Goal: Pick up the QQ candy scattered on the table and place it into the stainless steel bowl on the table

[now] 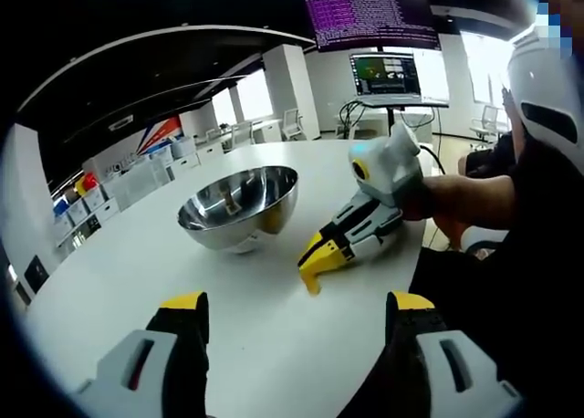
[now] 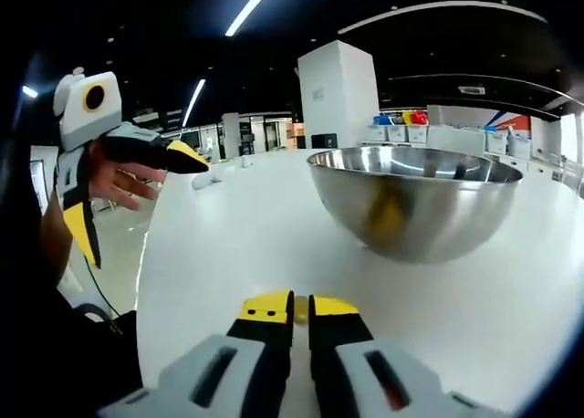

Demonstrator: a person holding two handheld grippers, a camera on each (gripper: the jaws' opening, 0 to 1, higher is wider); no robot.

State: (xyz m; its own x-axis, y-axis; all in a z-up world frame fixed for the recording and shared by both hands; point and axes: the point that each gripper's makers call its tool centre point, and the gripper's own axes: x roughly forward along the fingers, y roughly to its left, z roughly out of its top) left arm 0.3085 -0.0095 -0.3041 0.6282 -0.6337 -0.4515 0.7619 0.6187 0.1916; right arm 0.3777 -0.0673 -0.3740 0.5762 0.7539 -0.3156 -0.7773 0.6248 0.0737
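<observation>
The stainless steel bowl (image 1: 239,206) stands on the round white table (image 1: 137,281). In the left gripper view my left gripper (image 1: 297,304) is open, its yellow-tipped jaws wide apart above bare table. My right gripper (image 1: 313,274) comes in from the right, tips down on the table just right of the bowl. In the right gripper view my right gripper (image 2: 301,308) is shut, with a small yellow QQ candy (image 2: 300,311) pinched between the tips. The bowl (image 2: 415,199) sits close ahead to the right. My left gripper (image 2: 137,199) hangs open at the far left.
The table's edge (image 1: 415,254) curves close by on the right, with a person's arm (image 1: 474,199) beyond it. Monitors (image 1: 383,71) stand behind the table. Shelves with coloured bins (image 1: 100,190) line the left wall. A small white thing (image 2: 205,179) lies at the far table edge.
</observation>
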